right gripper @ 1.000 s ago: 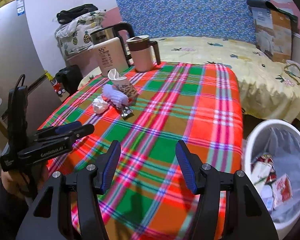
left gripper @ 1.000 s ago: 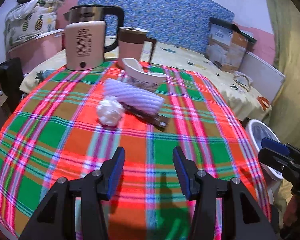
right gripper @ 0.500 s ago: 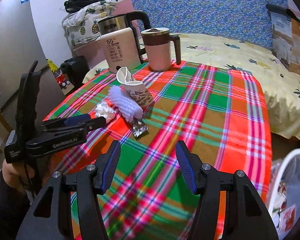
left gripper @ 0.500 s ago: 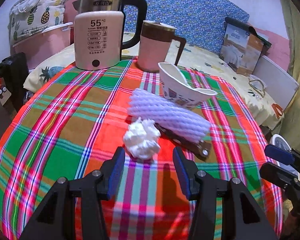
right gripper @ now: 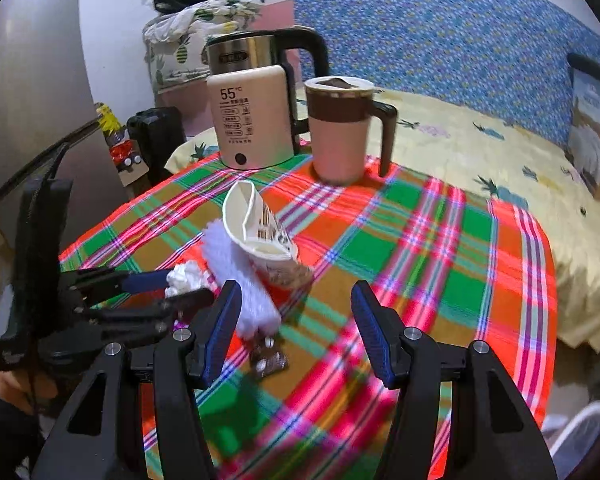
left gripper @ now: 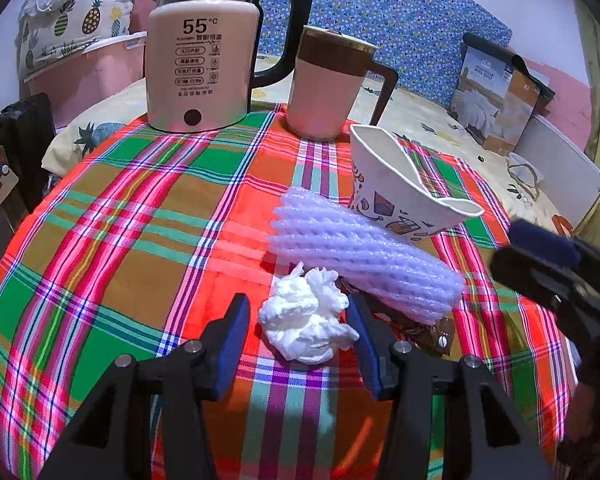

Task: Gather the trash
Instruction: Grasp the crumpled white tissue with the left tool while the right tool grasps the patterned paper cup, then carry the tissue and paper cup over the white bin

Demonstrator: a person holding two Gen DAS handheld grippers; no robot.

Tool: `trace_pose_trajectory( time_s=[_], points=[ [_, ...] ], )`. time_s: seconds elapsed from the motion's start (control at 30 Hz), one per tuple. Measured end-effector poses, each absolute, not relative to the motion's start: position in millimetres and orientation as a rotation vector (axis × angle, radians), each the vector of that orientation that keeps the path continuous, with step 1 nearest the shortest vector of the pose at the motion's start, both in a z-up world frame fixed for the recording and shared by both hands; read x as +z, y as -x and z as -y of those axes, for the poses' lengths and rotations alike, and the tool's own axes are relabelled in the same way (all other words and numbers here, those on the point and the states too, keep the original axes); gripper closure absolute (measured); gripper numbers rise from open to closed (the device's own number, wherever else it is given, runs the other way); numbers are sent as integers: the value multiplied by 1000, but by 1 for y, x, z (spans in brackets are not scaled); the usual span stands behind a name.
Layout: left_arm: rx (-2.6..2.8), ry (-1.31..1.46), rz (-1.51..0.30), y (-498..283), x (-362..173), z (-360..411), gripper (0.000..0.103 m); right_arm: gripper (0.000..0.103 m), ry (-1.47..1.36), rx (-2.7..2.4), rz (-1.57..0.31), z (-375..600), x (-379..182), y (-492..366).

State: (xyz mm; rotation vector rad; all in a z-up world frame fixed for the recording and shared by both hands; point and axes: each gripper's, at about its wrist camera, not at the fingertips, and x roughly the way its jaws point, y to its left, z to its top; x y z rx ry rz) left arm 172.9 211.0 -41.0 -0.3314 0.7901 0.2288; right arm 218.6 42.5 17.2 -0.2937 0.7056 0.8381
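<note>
Straddling the crumpled white tissue [left gripper: 306,326], the left gripper [left gripper: 298,330] hangs low over the desk [left gripper: 140,216] with its jaws spread wide; the tissue sits between the blue pads [left gripper: 232,338] with a gap on either side, so nothing is clamped. The tissue lies on the plaid tablecloth, touching the near end of a pale purple foam fruit net [left gripper: 360,252]. Under that net a brown wrapper [left gripper: 432,330] pokes out toward the right. Just behind the net a squashed paper cup [left gripper: 400,192] leans on its side, its rim pinched flat. Farther back stand an electric kettle [left gripper: 204,60] and a pink lidded mug [left gripper: 328,88], side by side at the desk's far edge.

The right gripper [right gripper: 296,320] hovers above the desk's near part, jaws wide apart and empty, with the foam net's end and the wrapper [right gripper: 268,358] just ahead of its left pad. A white trash bin's rim [right gripper: 576,428] shows at the lower right corner of the right wrist view, beside the desk.
</note>
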Motion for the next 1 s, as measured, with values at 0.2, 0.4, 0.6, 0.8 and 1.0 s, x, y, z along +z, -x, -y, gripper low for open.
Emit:
trace_pose_trajectory(
  time_s=[0.2, 0.4, 0.6, 0.8, 1.0],
  points=[
    [215, 342, -794, -174, -42, -212, 62, 44, 342, 879, -698, -57, 13, -225],
    [205, 355, -790, -174, -43, -214, 69, 73, 386, 918, -701, -70, 12, -224],
    [193, 364, -772, -168, -40, -213, 72, 91, 400, 903, -677, -67, 16, -216],
    [189, 370, -754, -156, -34, -208, 73, 92, 337, 870, -667, -45, 28, -211],
    [169, 361, -734, -140, -24, -192, 73, 92, 269, 836, -663, -16, 36, -197]
  ],
)
